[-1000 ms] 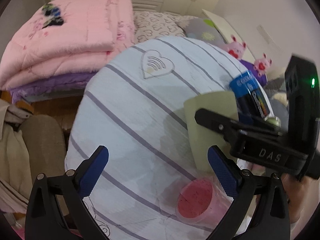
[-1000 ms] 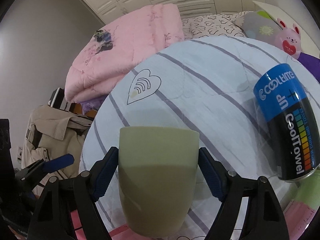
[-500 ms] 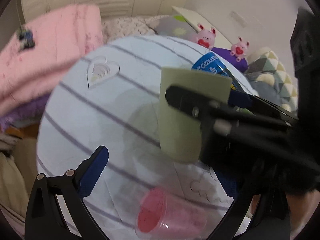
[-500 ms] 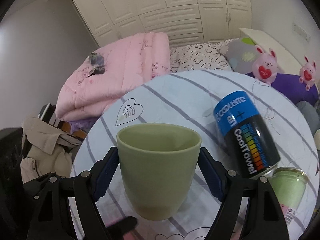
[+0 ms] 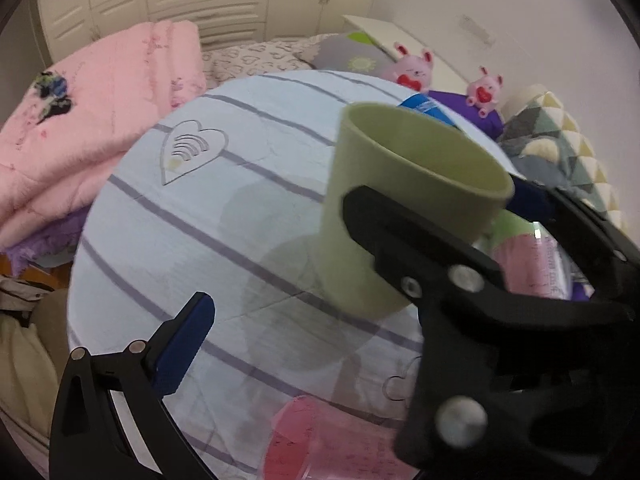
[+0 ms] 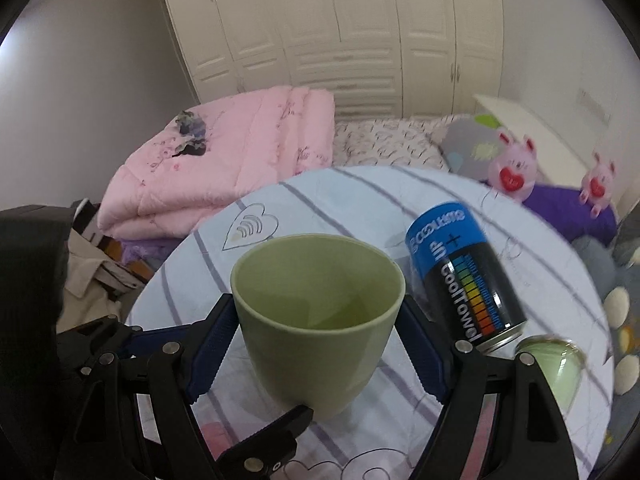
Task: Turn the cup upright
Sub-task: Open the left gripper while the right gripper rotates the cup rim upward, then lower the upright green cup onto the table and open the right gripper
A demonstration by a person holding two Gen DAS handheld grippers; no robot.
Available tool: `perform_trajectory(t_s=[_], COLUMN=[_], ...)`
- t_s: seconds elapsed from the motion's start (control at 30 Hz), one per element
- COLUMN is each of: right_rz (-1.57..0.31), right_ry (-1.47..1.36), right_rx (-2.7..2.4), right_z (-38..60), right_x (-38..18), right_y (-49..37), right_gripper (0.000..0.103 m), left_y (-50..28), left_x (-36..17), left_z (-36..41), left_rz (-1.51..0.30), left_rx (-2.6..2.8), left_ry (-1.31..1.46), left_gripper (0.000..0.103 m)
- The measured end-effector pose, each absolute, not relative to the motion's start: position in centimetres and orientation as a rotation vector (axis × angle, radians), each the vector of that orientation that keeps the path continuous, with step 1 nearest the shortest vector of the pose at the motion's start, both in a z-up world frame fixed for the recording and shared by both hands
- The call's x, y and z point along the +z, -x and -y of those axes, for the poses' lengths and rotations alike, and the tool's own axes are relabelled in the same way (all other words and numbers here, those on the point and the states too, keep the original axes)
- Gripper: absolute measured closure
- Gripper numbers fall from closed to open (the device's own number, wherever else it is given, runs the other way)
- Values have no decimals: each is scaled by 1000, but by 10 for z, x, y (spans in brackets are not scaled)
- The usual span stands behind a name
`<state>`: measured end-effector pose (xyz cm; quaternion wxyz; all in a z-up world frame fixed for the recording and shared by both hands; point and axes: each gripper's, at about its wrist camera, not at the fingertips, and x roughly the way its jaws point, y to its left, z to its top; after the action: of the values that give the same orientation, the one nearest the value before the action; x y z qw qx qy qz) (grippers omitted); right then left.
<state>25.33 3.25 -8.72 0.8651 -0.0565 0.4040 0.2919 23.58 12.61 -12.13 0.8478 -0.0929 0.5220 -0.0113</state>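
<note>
Right wrist: right tongs grip green cup beside "CoolTowel" can; left tongs spread.

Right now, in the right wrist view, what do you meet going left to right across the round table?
Heart drawing → green cup, clamped by the right gripper → blue and black can, lying on its side → pale green jar at the table edge.

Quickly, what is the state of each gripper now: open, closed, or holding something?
Left gripper: open, holding nothing.
Right gripper: closed on the green cup, mouth facing up.
</note>
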Motion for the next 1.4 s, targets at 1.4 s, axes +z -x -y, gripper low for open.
perform_trajectory(t_s=[1.4], right_rz=[-891], right_ry=[89], right_rx=[658], right_z=[-19], right_x=[-84], right_y=[-219], right_gripper=[20], left_y=[-200], left_x=[-97], left_z=[-108], left_rz=[-1059], left_rx=[14], left_ry=[60], left_gripper=[0])
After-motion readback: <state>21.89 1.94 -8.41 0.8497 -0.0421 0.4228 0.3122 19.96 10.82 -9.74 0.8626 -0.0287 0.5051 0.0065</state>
